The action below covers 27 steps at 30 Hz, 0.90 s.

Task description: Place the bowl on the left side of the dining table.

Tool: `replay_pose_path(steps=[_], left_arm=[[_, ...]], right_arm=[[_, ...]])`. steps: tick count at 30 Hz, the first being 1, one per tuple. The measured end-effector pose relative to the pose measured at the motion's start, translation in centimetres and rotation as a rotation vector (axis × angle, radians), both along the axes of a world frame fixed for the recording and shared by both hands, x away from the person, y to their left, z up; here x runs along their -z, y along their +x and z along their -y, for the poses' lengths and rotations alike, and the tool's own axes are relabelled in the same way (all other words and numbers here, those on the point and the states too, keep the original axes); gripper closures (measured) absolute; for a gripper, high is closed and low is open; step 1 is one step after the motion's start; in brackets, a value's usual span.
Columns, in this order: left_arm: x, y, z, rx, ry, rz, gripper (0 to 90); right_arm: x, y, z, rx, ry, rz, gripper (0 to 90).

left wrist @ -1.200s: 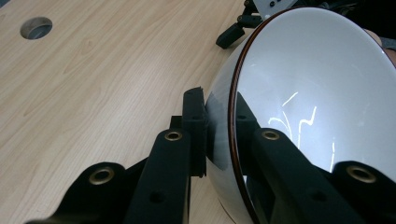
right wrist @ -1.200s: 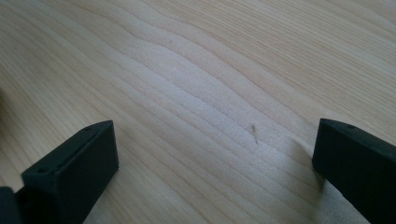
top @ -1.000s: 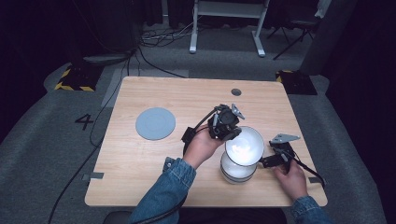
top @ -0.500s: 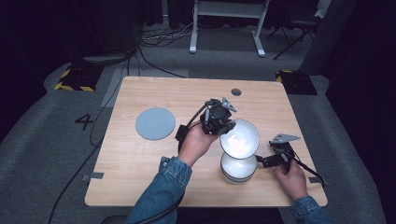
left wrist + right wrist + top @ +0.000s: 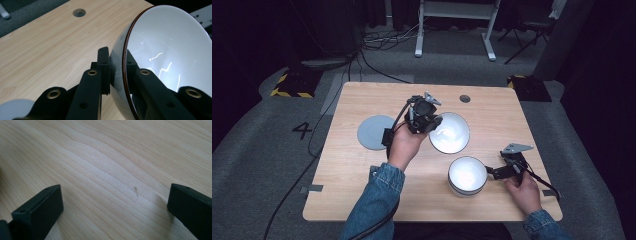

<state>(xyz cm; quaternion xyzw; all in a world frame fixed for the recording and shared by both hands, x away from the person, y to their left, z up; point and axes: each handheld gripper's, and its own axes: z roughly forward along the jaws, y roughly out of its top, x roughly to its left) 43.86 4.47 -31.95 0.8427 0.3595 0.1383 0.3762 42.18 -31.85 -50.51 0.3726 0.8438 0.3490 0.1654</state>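
Note:
My left gripper (image 5: 432, 122) is shut on the rim of a white bowl (image 5: 450, 133) and holds it tilted above the middle of the table. In the left gripper view the bowl (image 5: 170, 50) has a dark brown rim edge, and one jaw of the gripper (image 5: 118, 60) sits on each side of its wall. A second white bowl (image 5: 467, 176) stands on the table near the front right. My right gripper (image 5: 490, 171) rests just right of that bowl and points toward it. In the right gripper view the gripper (image 5: 112, 207) is open with bare wood between its jaws.
A flat grey disc (image 5: 375, 132) lies on the left half of the wooden table (image 5: 362, 200), and its edge shows as a grey disc (image 5: 12, 110) low in the left gripper view. A round cable hole (image 5: 465, 98) sits near the far edge. Cables trail off the left side.
My left gripper has lifted the held bowl off the bowl at the front right and carried it left and toward the far side. The right gripper has stayed in place.

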Motion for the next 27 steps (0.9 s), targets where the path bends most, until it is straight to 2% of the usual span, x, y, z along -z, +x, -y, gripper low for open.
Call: replay_pose_path(steps=[6, 15, 22, 27], left_arm=[[-0.2, 0.5, -2.4, -0.089, -0.037, -0.01, 81.4], [-0.3, 2.2, -5.0, -0.201, -0.036, -0.03, 81.4], [-0.5, 3.7, -6.6, -0.269, -0.079, -0.037, 81.4], [-0.9, 4.5, -7.6, -0.3, -0.087, -0.037, 81.3]], right_arm=[[0.0, 0.0, 0.0, 0.005, 0.004, -0.002, 0.5], [0.0, 0.0, 0.0, 0.004, 0.003, -0.001, 0.5], [0.0, 0.0, 0.0, 0.001, 0.001, -0.001, 0.5], [0.0, 0.0, 0.0, 0.001, 0.003, -0.002, 0.5]])
